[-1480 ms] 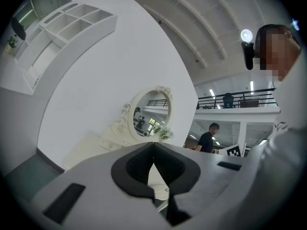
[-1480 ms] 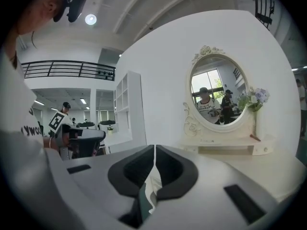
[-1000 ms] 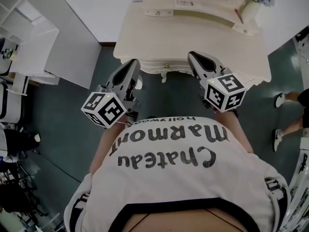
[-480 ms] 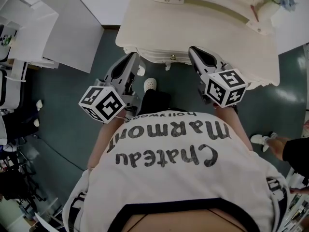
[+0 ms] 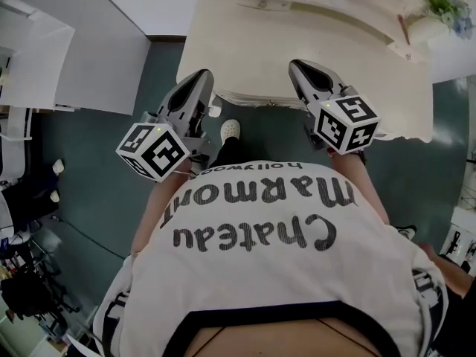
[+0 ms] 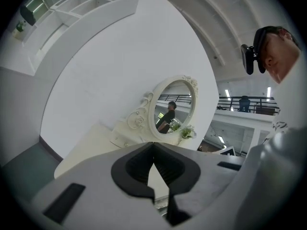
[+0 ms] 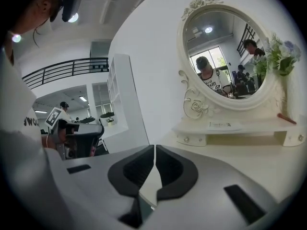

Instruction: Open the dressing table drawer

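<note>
The cream dressing table (image 5: 245,43) stands in front of me, its oval mirror (image 7: 230,51) at the back. Only a thin strip of the drawer front (image 5: 256,100) shows under the scalloped front edge, between the two grippers. My left gripper (image 5: 202,76) reaches the table's front left edge, jaws shut and empty; in its own view the left gripper (image 6: 153,145) points over the tabletop towards the mirror (image 6: 172,107). My right gripper (image 5: 297,67) lies over the front edge to the right of the drawer, and in its own view the right gripper (image 7: 155,147) is shut on nothing.
A vase of flowers (image 5: 435,13) and a low shelf with small knobs (image 7: 230,131) sit at the table's back. White shelving (image 5: 89,43) stands to the left. My shoe (image 5: 230,130) is on the green floor below the table edge.
Both grippers have moved forward to the table; their tips now overlap its front edge. The drawer front and its knob have slid almost out of sight under that edge.
</note>
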`<state>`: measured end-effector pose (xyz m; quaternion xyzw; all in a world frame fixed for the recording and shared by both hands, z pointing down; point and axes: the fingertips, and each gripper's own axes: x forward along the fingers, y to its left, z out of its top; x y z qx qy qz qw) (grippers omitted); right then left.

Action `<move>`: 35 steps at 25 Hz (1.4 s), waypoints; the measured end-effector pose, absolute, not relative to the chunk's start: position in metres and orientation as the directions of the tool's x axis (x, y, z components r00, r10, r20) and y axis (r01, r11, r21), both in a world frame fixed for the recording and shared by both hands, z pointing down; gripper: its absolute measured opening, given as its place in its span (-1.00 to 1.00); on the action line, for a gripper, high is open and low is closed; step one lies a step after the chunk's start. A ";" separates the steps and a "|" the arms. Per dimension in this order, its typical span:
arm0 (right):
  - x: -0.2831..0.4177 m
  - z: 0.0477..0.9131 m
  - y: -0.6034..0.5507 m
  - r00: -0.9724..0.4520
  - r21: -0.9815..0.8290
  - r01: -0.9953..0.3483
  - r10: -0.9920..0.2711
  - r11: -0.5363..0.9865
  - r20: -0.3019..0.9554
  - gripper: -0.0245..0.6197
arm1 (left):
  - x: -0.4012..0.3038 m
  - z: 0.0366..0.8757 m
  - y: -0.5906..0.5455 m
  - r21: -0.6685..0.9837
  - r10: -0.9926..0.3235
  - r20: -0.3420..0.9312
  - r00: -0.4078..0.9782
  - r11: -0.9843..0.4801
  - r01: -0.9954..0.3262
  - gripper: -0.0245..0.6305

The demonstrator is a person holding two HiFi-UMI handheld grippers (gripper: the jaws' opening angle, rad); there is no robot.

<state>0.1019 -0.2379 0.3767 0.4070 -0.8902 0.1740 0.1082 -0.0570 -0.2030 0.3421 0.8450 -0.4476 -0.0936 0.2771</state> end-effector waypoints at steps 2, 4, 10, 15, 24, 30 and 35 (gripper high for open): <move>0.096 0.373 -0.257 -0.639 -0.218 -0.768 -0.692 0.603 0.336 -0.84 | -0.061 0.338 -0.225 0.549 -0.799 0.086 0.596 -0.461 -0.697 -0.86; 0.090 0.366 -0.278 -0.634 -0.211 -0.772 -0.701 0.599 0.327 -0.84 | -0.068 0.329 -0.250 0.541 -0.795 0.068 0.603 -0.479 -0.692 -0.85; 0.080 0.354 -0.334 -0.618 -0.207 -0.786 -0.725 0.583 0.303 -0.84 | -0.081 0.312 -0.311 0.519 -0.784 0.045 0.619 -0.511 -0.685 -0.86; 0.074 0.356 -0.361 -0.604 -0.215 -0.797 -0.733 0.565 0.312 -0.84 | -0.088 0.310 -0.343 0.514 -0.769 0.054 0.637 -0.526 -0.678 -0.86; 0.068 0.375 -0.412 -0.558 -0.238 -0.830 -0.758 0.505 0.338 -0.83 | -0.096 0.316 -0.402 0.510 -0.728 0.064 0.682 -0.564 -0.650 -0.86; 0.058 0.400 -0.429 -0.536 -0.243 -0.844 -0.753 0.477 0.382 -0.84 | -0.108 0.329 -0.421 0.533 -0.707 0.063 0.705 -0.573 -0.623 -0.86; 0.055 0.433 -0.441 -0.508 -0.243 -0.861 -0.735 0.447 0.449 -0.83 | -0.119 0.344 -0.430 0.554 -0.706 0.067 0.705 -0.562 -0.615 -0.86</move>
